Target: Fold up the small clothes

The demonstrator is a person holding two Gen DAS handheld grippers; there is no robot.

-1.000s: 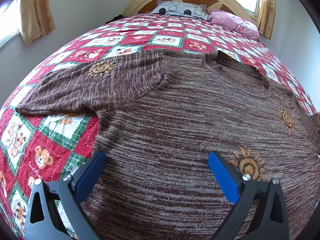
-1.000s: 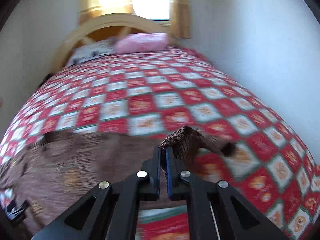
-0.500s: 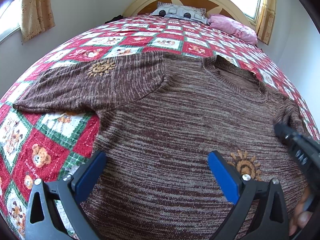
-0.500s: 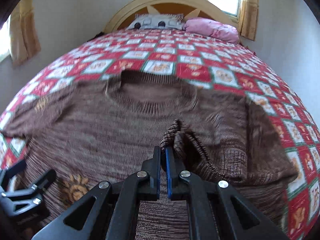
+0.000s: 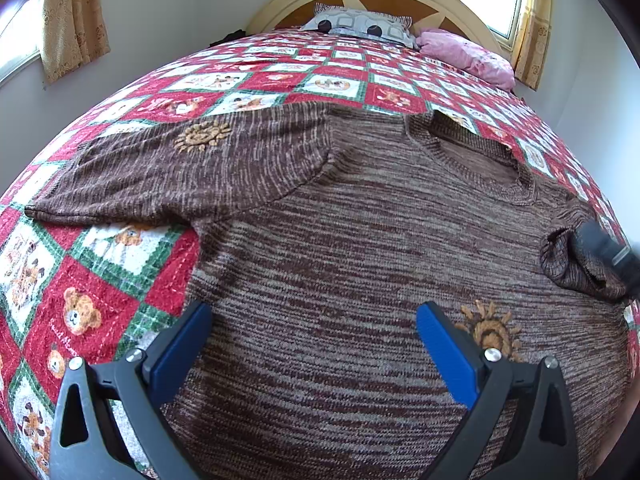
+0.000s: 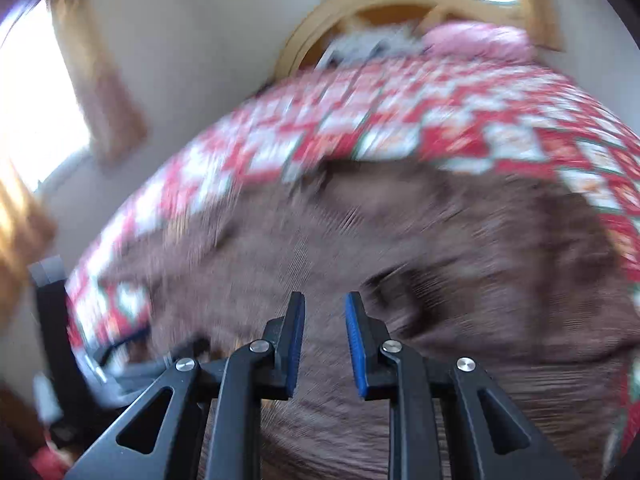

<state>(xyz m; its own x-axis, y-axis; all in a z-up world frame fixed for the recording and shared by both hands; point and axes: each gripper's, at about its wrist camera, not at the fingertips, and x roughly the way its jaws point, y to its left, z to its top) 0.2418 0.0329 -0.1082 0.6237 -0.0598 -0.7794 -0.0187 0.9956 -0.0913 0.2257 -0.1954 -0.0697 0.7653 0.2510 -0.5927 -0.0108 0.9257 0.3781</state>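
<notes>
1. Right wrist view, much blurred: the right claw (image 6: pixel 323 340) has its jaws opening, a narrow gap showing between the blue pads, and nothing sits between them.
2. Just ahead and to the right of it lies the folded-in sleeve (image 6: pixel 460 308), a dark bunched ridge resting on the body of the sweater (image 6: pixel 320 248).
3. In the left wrist view the left claw (image 5: pixel 312 344) stands wide, empty, hovering over the near hem of the sweater.
4. The one brown sweater lies flat on the bed (image 5: pixel 280 80), neck toward the far headboard, long axis running near to far.
5. The other sleeve (image 5: pixel 160 172) stretches out flat to the left; the left claw is the nearer one to it, so that fold looks like its job.
6. Count: one sweater, two sleeves, two claws, two pillows at the far end.
</notes>
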